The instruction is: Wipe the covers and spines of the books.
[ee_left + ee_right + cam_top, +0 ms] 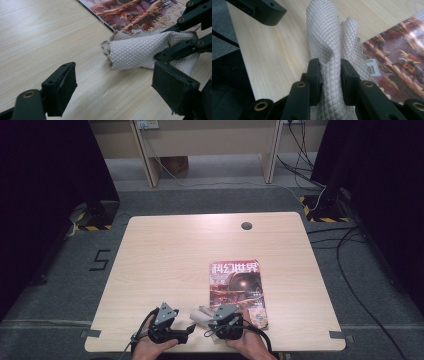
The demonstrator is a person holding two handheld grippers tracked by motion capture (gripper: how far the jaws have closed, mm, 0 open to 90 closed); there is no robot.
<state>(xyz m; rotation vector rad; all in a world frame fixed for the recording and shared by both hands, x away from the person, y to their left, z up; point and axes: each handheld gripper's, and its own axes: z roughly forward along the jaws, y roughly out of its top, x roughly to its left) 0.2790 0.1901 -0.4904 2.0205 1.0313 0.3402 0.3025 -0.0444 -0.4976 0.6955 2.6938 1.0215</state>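
Observation:
A white textured paper towel [329,47] is pinched between the jaws of my right gripper [330,75], which is shut on it. In the high view the right gripper [216,324] sits at the table's front edge, on the near left corner of a magazine [236,287] with a red cover. The towel [201,314] sticks out leftward from it over the wood. My left gripper [186,329] is just left of it, open, with nothing between its jaws. In the left gripper view the towel [140,50] lies ahead of the open left gripper [112,87], its crumpled end resting on the table.
The light wooden table [165,255] has a round cable hole [246,225] near its far edge. Cables [350,245] trail over the grey floor at the right. Table legs and a cardboard box [175,165] stand beyond the far edge.

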